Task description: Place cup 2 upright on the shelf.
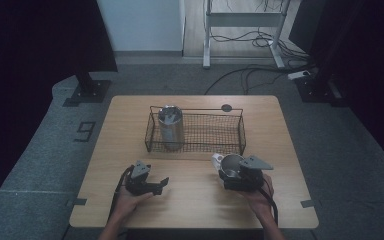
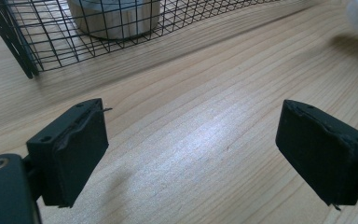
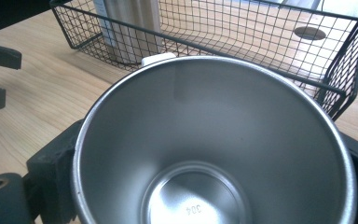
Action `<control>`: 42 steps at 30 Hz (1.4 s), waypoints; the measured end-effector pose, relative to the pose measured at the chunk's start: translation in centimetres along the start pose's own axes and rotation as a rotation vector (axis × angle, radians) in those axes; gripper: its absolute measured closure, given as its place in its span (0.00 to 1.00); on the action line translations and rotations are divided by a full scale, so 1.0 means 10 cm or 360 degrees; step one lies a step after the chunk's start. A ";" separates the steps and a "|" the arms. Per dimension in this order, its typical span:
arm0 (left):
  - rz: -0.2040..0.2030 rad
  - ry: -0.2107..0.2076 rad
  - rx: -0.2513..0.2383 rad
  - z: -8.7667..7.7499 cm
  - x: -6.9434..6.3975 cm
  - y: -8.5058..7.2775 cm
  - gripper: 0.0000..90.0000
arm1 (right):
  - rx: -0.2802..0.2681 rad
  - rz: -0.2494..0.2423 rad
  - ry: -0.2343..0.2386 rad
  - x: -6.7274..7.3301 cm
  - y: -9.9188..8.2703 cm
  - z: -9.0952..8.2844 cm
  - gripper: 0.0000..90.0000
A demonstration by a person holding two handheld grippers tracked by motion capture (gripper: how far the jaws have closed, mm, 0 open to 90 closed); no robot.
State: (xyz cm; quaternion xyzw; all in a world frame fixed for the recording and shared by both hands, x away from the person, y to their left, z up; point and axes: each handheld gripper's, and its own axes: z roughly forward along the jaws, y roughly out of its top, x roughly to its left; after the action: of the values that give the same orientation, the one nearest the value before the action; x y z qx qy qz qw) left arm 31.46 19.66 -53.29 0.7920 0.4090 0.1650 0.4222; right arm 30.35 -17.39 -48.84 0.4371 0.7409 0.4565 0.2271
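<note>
Gripping a shiny steel cup from both sides, the right gripper has its black jaws pressed against the cup's outer wall, as the right gripper view shows. The cup is plain brushed metal, wider at the rim than at the base, and empty; the number 304 is stamped on its inner bottom. A small white piece sits at its far rim. From the high view the cup is over the wooden table, just in front of the near right end of a black wire basket.

A second, taller metal cup stands upright in the left end of the basket. A dark round spot lies on the table behind the basket.

The left gripper rests low over the table at the person's left hand, well apart from the cup. Its own view shows both jaws spread wide with nothing but bare wood between them, and the basket corner with the standing cup's base ahead. A grey mark like a 9 is on the floor left of the table
</note>
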 end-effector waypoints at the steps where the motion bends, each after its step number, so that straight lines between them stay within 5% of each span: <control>1: 0.0001 0.0001 0.0000 0.00 0.00 0.00 0.10 | -0.0007 -0.0004 0.0002 0.00 0.01 -0.01 0.07; 42: -0.0032 0.0000 -0.0013 -0.05 0.06 -0.01 0.11 | -0.0103 0.0028 0.0041 -0.11 0.47 -0.19 0.07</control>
State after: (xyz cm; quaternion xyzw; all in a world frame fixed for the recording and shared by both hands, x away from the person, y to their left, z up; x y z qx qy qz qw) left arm 31.47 20.36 -53.12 0.7860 0.4163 0.1624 0.4271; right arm 31.60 -18.24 -43.88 0.4300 0.7247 0.4879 0.2275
